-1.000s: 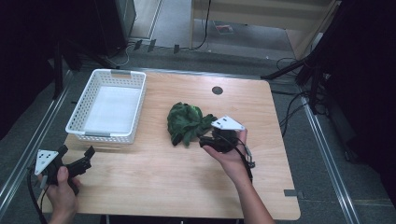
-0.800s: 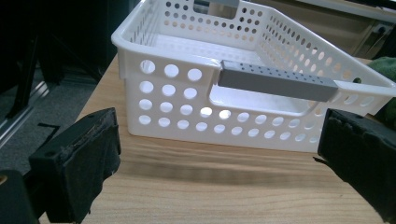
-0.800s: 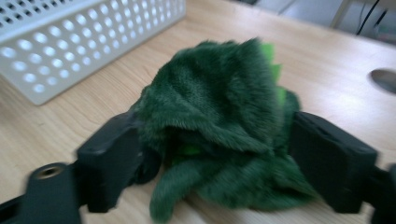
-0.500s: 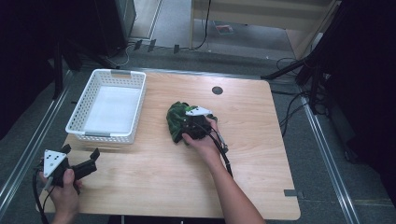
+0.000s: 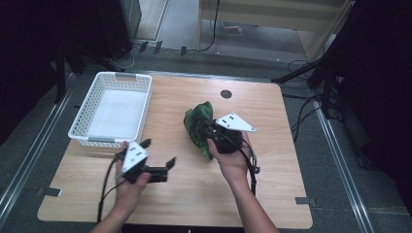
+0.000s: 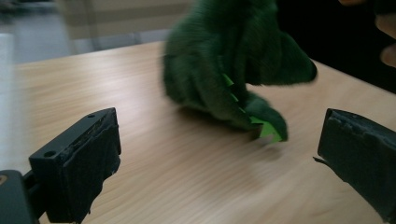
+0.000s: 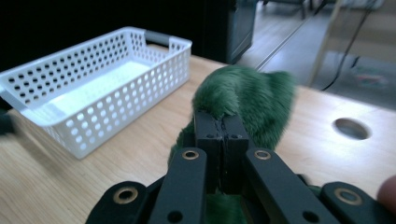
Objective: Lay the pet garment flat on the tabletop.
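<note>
A wooden table [image 5: 272, 184] carries everything, with a round hole [image 5: 226, 93] near its far edge, beyond the jaws of the right gripper. A white perforated basket [image 5: 112, 109] sits at the far left corner, ahead of the left gripper and off to the left of the right gripper's jaws in the right gripper view [image 7: 93, 88]. A green plush toy [image 5: 198, 125] lies about mid-table, its furry body bunched up right at the tips of the right gripper [image 5: 214, 131]; in the right gripper view the two black jaws are pressed together with a fold of the green fur [image 7: 243, 100] pinched between them. The left gripper [image 5: 158, 156] is held low over the near left part of the table, its jaws spread wide apart and holding nothing; in the left gripper view the toy [image 6: 224, 70] sits ahead of and between those parted jaws, clear of both, with a bright green serrated edge [image 6: 268, 130] touching the wood
</note>
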`<state>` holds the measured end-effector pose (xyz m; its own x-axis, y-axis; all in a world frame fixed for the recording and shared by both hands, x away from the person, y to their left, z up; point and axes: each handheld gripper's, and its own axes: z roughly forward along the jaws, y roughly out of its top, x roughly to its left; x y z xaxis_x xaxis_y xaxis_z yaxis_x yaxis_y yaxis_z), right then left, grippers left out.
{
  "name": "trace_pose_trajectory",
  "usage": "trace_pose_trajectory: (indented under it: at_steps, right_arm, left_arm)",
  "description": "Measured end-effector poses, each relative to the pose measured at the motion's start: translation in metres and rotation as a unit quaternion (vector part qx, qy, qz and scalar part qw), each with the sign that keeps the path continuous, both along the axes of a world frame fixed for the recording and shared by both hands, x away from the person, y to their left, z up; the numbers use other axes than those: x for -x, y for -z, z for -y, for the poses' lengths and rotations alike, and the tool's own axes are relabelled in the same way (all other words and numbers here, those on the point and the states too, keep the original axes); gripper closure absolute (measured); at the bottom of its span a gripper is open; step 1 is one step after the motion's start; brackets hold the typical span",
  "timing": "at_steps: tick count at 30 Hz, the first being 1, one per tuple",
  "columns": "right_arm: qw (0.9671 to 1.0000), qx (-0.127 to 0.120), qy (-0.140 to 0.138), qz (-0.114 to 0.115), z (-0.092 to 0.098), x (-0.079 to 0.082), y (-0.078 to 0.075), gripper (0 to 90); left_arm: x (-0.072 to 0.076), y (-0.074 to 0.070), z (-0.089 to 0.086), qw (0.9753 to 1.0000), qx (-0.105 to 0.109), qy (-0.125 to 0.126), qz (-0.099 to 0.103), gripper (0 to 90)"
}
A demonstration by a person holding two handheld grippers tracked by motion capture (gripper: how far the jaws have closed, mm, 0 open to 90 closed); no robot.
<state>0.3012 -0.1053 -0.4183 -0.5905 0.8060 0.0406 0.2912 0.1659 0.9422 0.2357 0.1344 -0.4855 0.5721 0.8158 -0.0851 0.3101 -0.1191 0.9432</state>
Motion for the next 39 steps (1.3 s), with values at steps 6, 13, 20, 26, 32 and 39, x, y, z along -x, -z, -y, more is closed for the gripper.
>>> trace_pose_trajectory:
  at_steps: [6, 13, 20, 26, 32, 39]
  right_arm:
    - [0.9993, -0.031, -0.019, 0.006, 0.01, 0.038, -0.017, 89.2]
    - [0.9962, -0.056, -0.067, -0.006, 0.014, 0.064, -0.012, 87.5]
    - [0.9887, -0.067, -0.131, -0.031, 0.016, 0.059, 0.0, 53.9]
    - [0.9943, -0.064, -0.073, -0.043, 0.029, 0.04, 0.026, 48.9]
    - [0.9917, -0.014, -0.059, -0.113, 0.029, 0.02, 0.069, 51.0]
    - [0.982, 0.021, -0.097, -0.16, 0.012, 0.02, 0.099, 52.6]
  left_arm:
    - [0.002, -0.018, 0.054, 0.9958, 0.01, 0.09, 0.01, 0.0]
    - [-0.008, -0.005, 0.043, 0.9956, 0.016, 0.093, -0.003, 66.9]
    - [-0.035, 0.01, -0.001, 0.9868, 0.069, 0.098, -0.109, 80.5]
    - [-0.03, 0.004, -0.034, 0.9927, 0.046, -0.034, -0.106, 34.0]
    - [-0.017, -0.012, -0.046, 0.9923, 0.084, -0.018, -0.089, 40.6]
    - [-0.029, 0.008, -0.03, 0.9851, 0.008, -0.059, -0.162, 25.4]
